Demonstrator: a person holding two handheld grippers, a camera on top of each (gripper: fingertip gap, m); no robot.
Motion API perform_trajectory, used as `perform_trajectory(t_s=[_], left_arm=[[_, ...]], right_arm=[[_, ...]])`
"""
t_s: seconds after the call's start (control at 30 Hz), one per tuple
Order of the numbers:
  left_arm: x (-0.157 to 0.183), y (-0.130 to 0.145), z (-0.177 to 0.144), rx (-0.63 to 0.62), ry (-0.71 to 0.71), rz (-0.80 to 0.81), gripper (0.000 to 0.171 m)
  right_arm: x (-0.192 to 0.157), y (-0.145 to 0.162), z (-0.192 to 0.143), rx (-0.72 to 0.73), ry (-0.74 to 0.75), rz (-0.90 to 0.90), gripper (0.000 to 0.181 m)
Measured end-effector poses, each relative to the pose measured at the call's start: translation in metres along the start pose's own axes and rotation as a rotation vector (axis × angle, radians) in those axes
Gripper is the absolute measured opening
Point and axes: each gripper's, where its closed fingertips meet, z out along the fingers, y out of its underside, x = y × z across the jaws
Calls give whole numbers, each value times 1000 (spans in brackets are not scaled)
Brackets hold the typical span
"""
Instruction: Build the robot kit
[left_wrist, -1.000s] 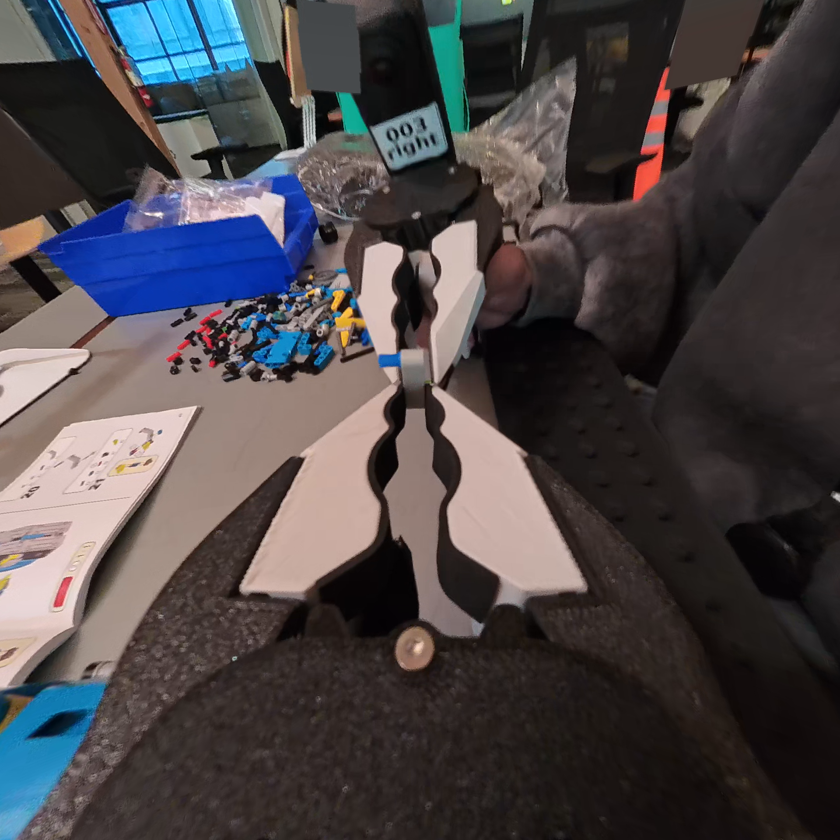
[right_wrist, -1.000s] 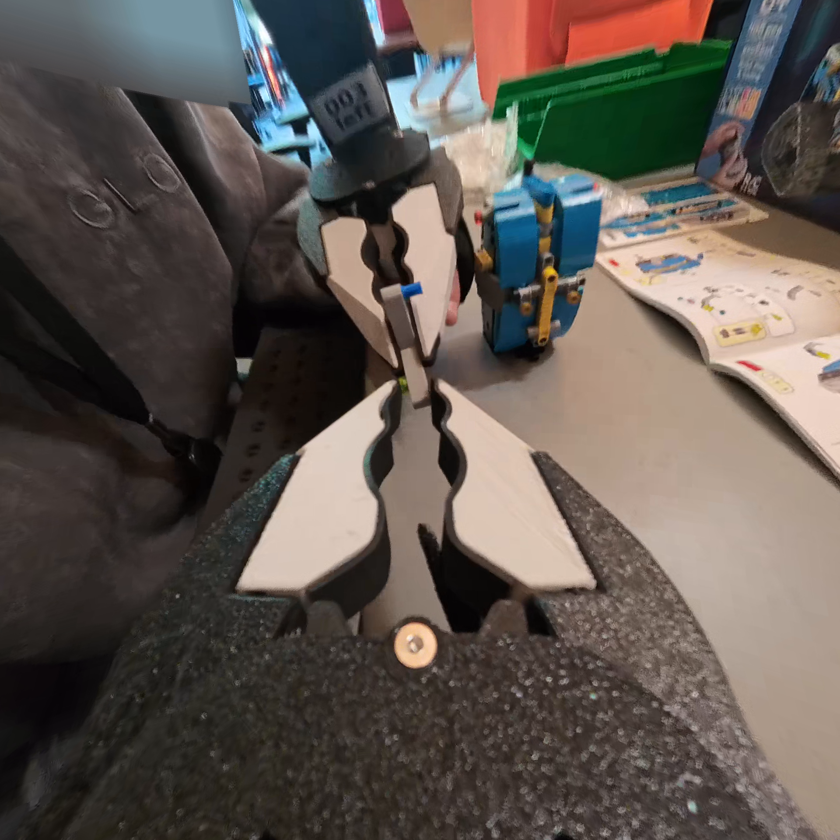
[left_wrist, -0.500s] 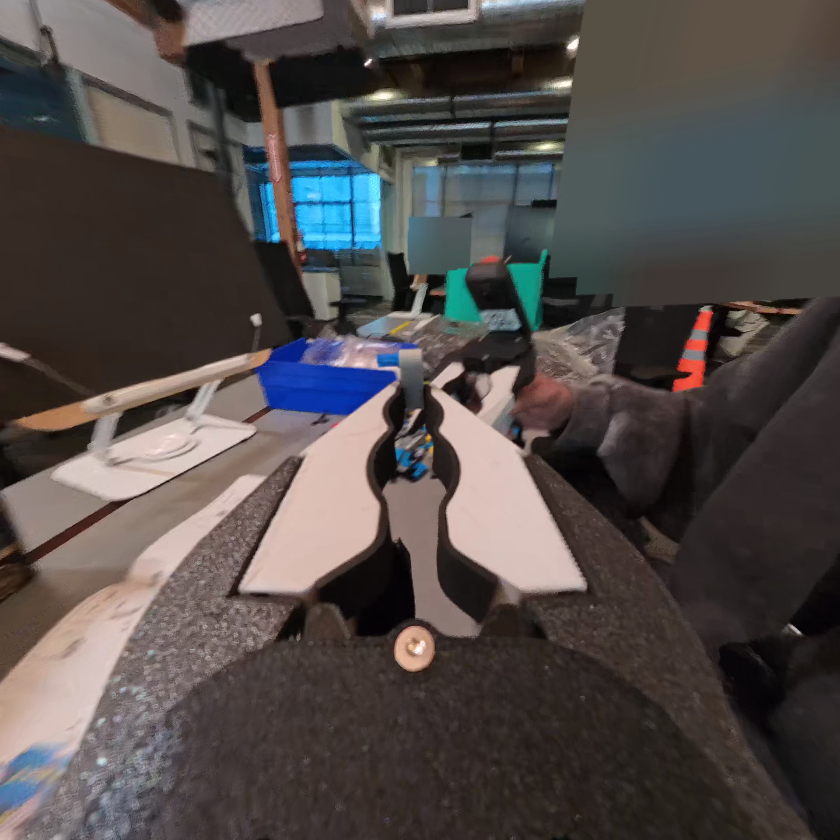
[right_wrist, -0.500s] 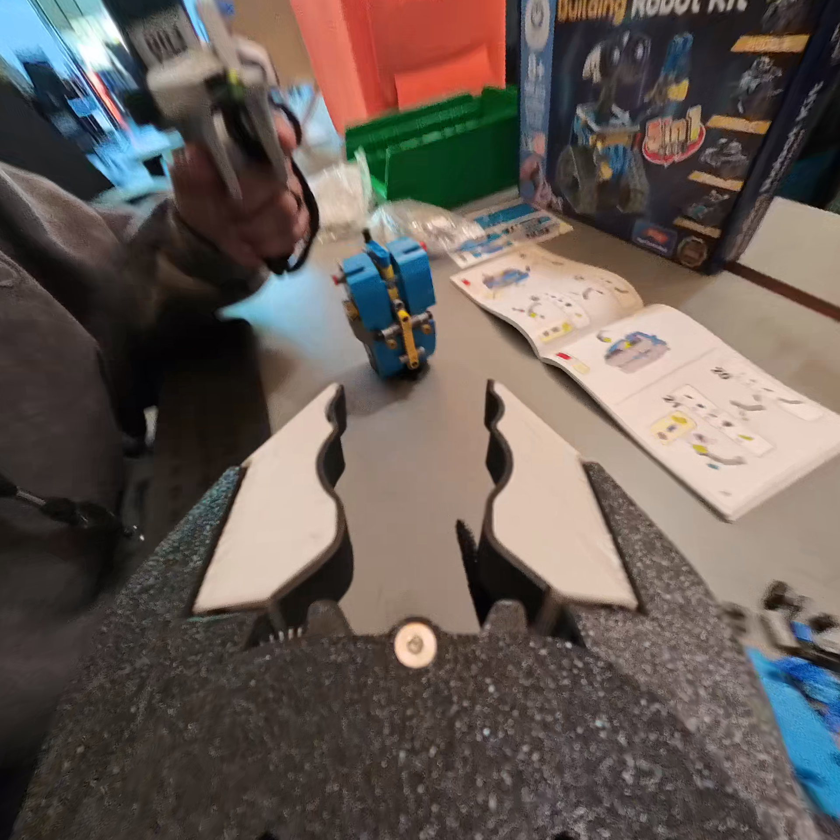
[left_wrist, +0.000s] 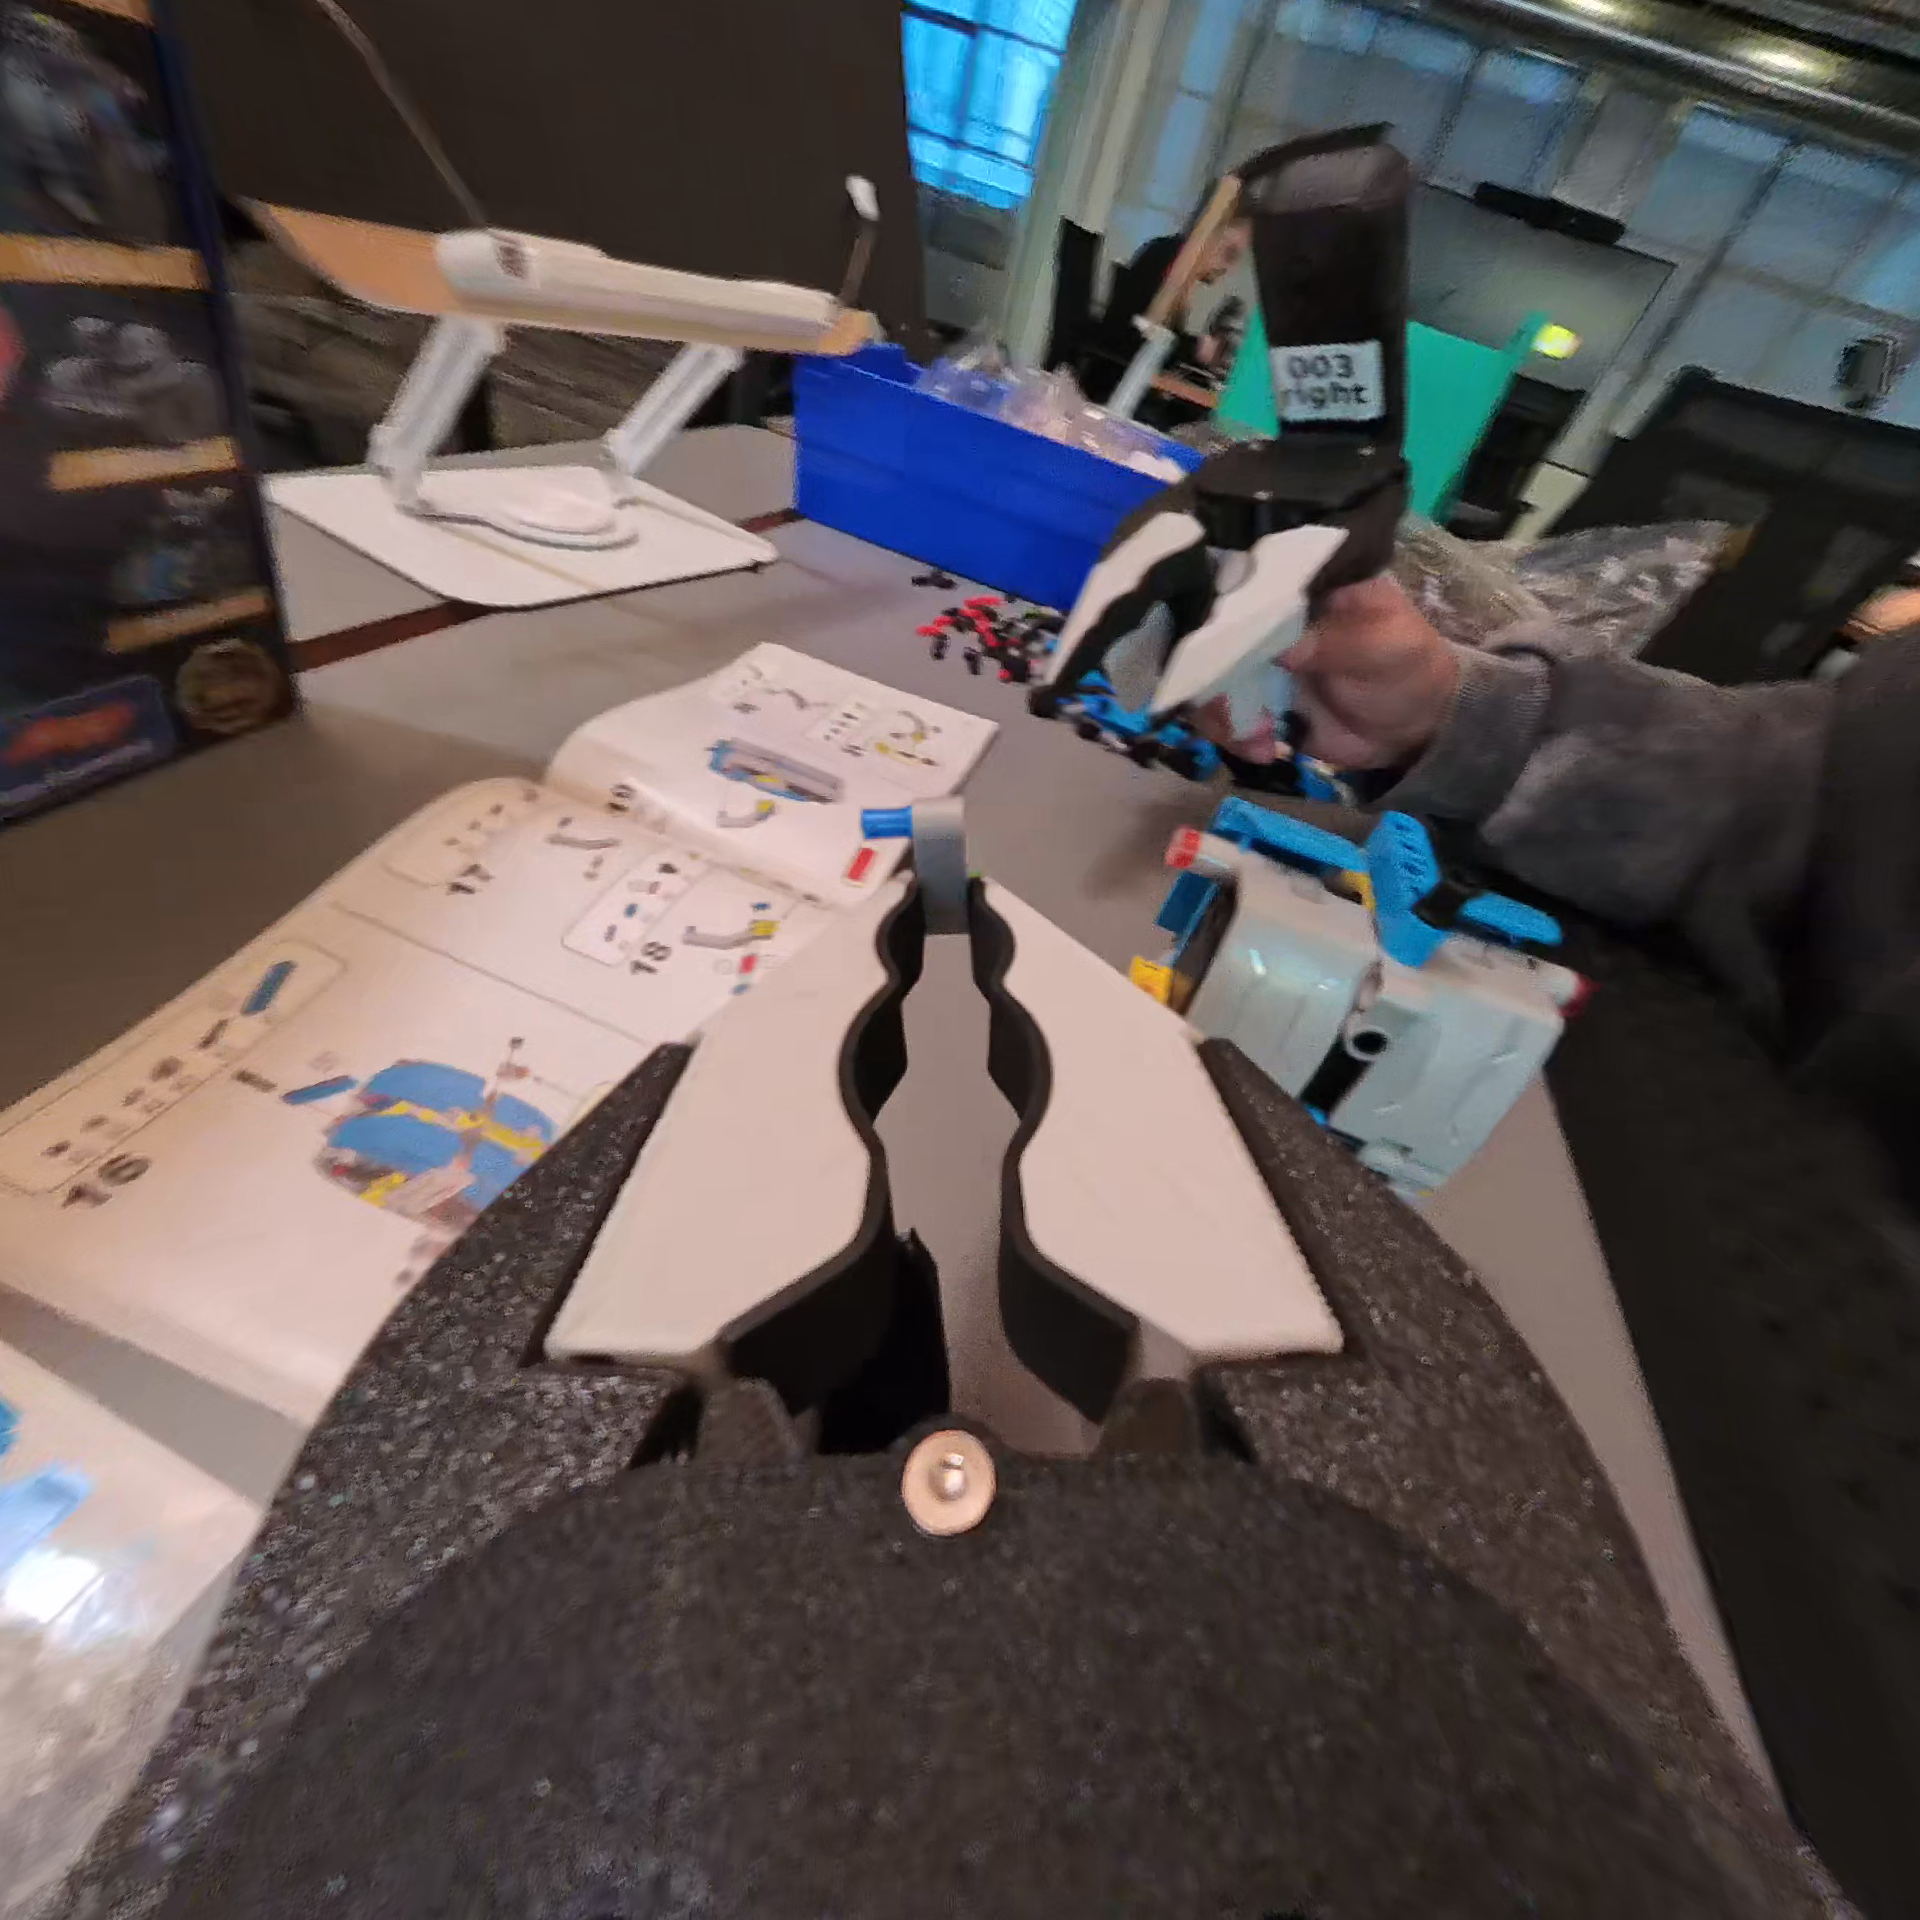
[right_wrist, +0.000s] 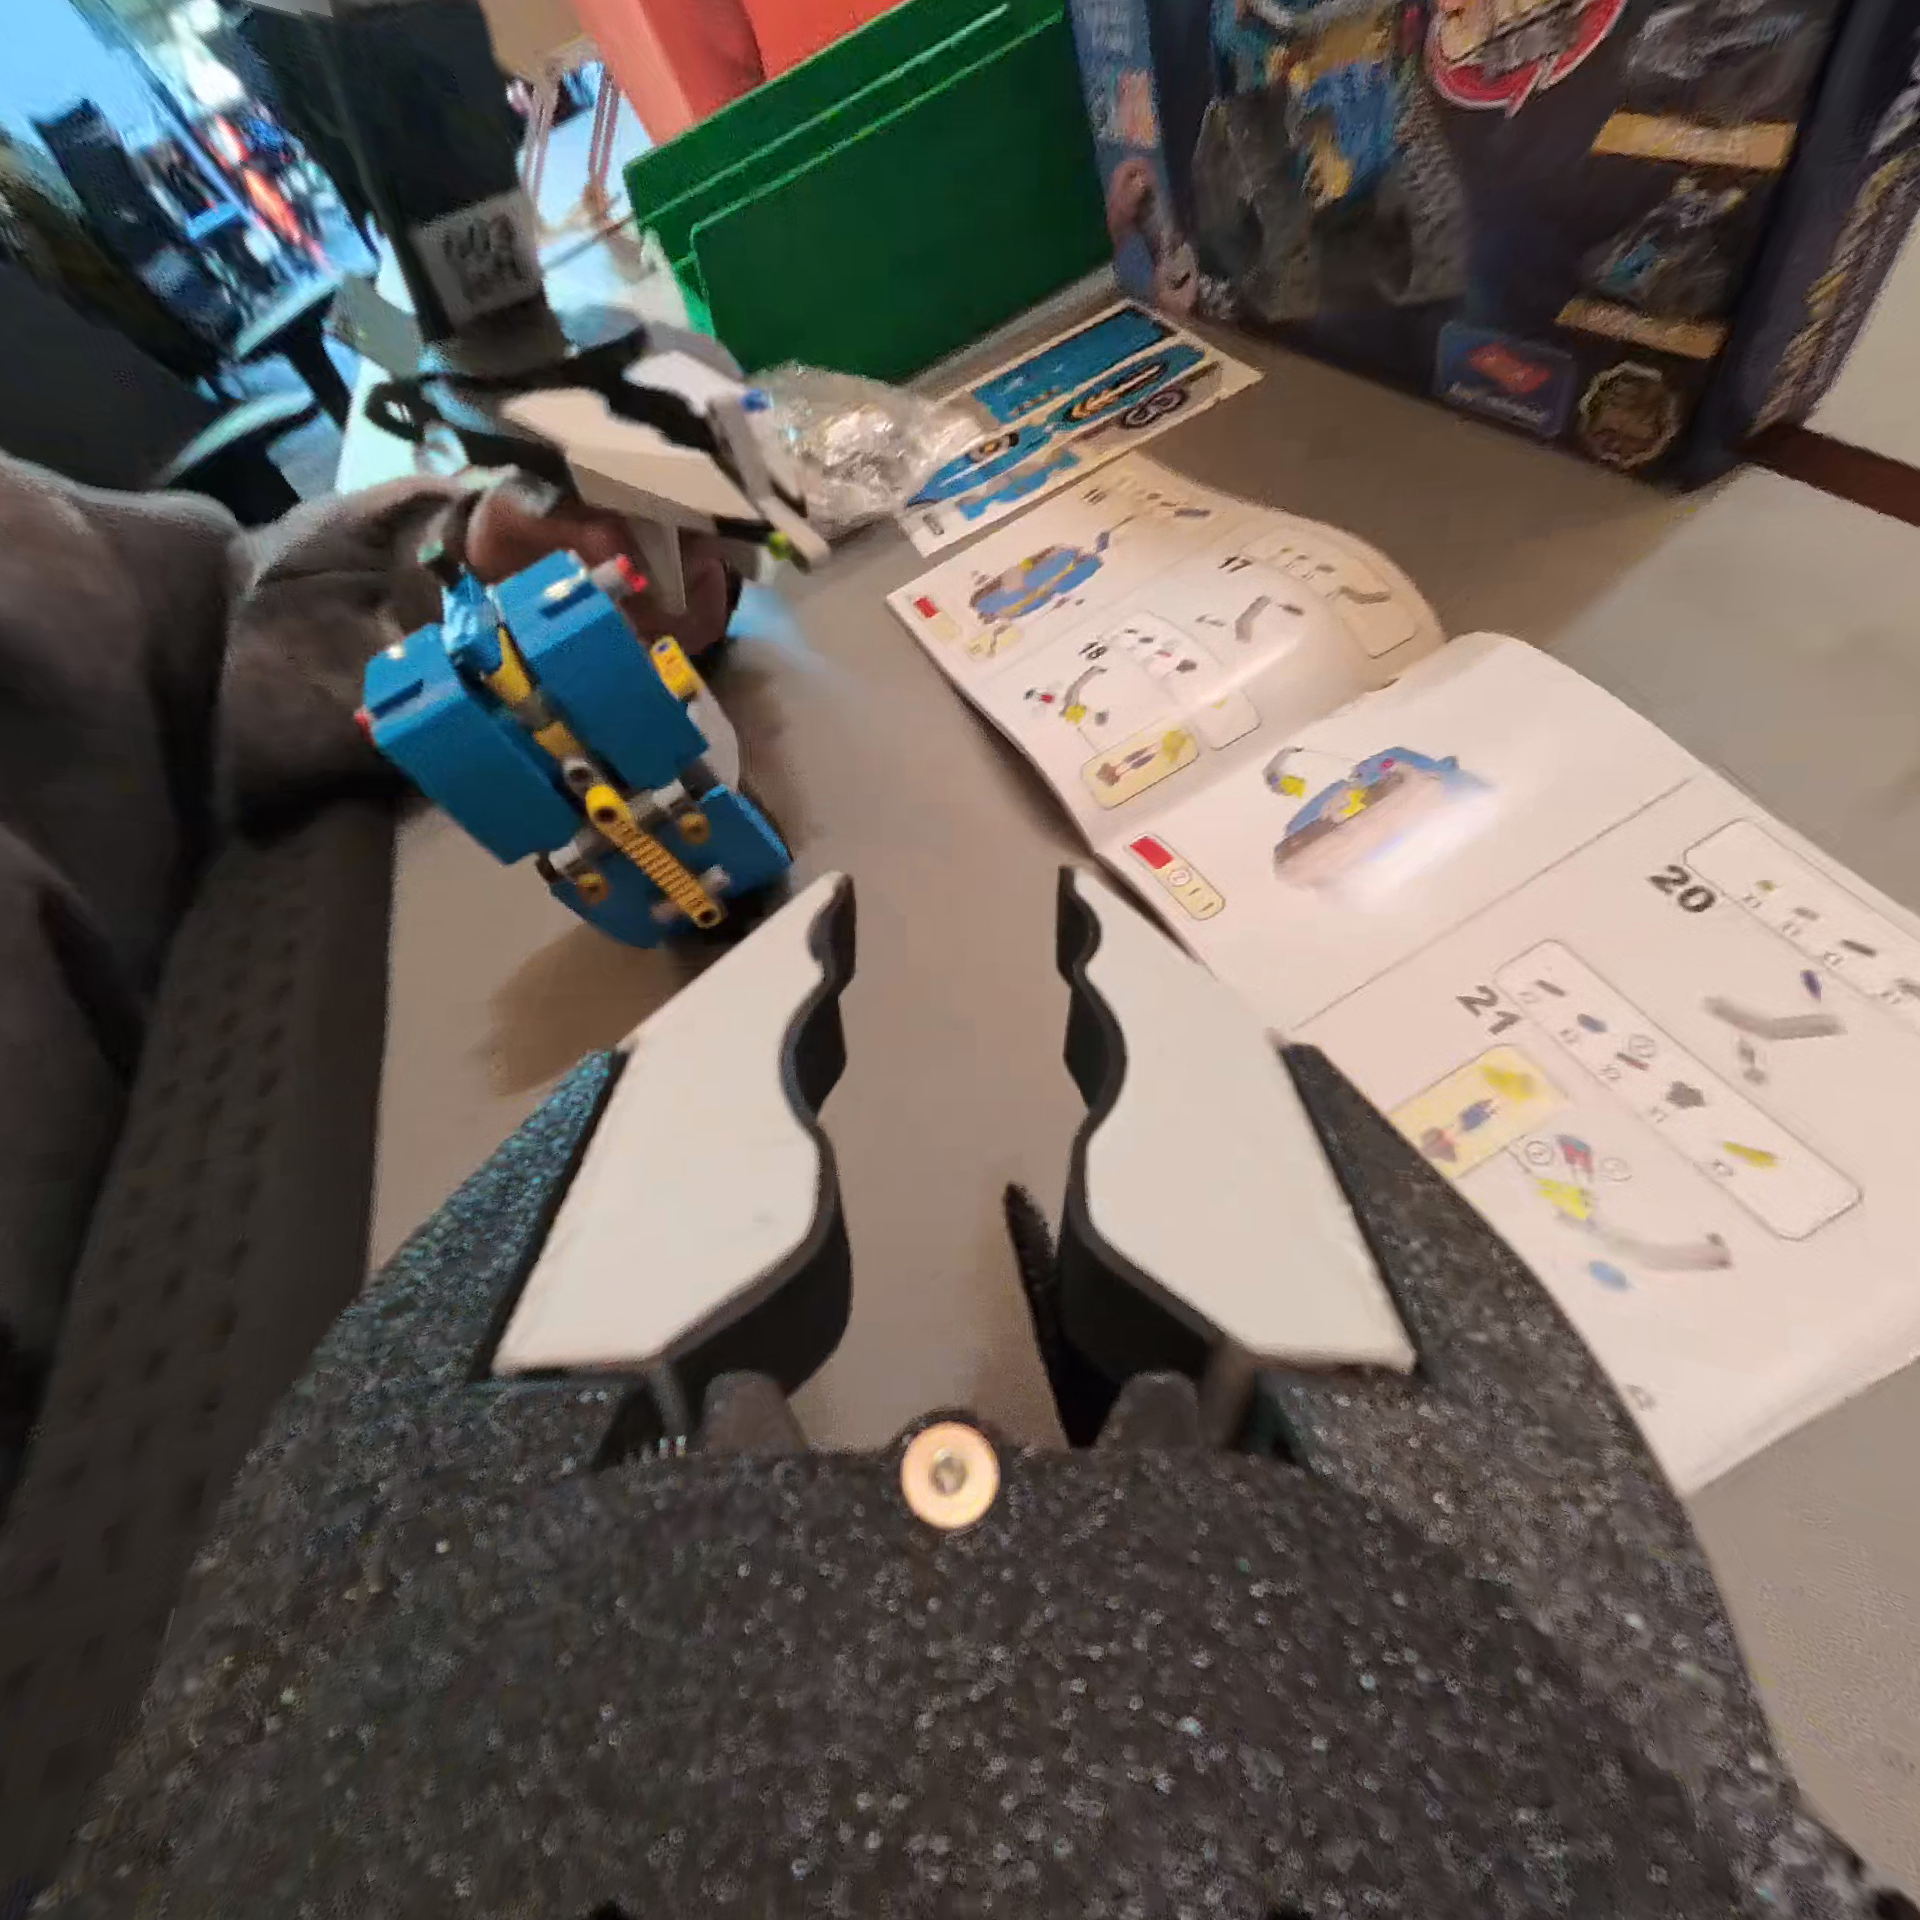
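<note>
My left gripper (left_wrist: 943, 900) is shut on a small grey beam piece (left_wrist: 938, 857) with a blue pin at its top, held above the open instruction booklet (left_wrist: 436, 997). It also shows far off in the right wrist view (right_wrist: 774, 509), over the blue model. My right gripper (right_wrist: 954, 914) is open and empty, low over the grey table, just right of the blue and yellow brick model (right_wrist: 566, 758). The same model (left_wrist: 1361, 956) shows white and blue in the left wrist view. The right gripper (left_wrist: 1101, 696) shows there too, open above loose bricks.
A blue bin (left_wrist: 966, 488) stands behind a pile of small loose bricks (left_wrist: 987, 634). A white stand (left_wrist: 540, 416) is at the back left. A dark kit box (right_wrist: 1496, 208) and green bins (right_wrist: 883, 218) line the far edge. A grey sleeve (right_wrist: 125, 665) lies left.
The grippers were tip to tip on the grey piece. The right one let go, opened and drew back to the model. The left one swung away with the piece, now over the booklet.
</note>
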Motion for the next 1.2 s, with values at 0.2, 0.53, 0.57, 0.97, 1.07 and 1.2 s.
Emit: perform_trajectory(t_s=[0.2, 0.53, 0.57, 0.97, 1.07, 1.2], left_arm=[[0, -2, -3, 20, 52, -57, 7], [-8, -3, -5, 35, 68, -156, 7], [-8, -3, -4, 33, 69, -159, 7], [-10, -2, -3, 26, 74, -182, 7], [-10, -2, -4, 28, 70, -173, 7], [-10, -3, -4, 33, 64, -167, 7]], right_arm=[[7, 16, 8, -106, 111, -147, 22], [4, 16, -6, -106, 151, -169, 22], [3, 15, -7, -105, 154, -173, 22], [1, 16, -6, -114, 155, -187, 22], [-2, 15, -4, -103, 140, -186, 22], [-9, 10, -1, -83, 131, -221, 22]])
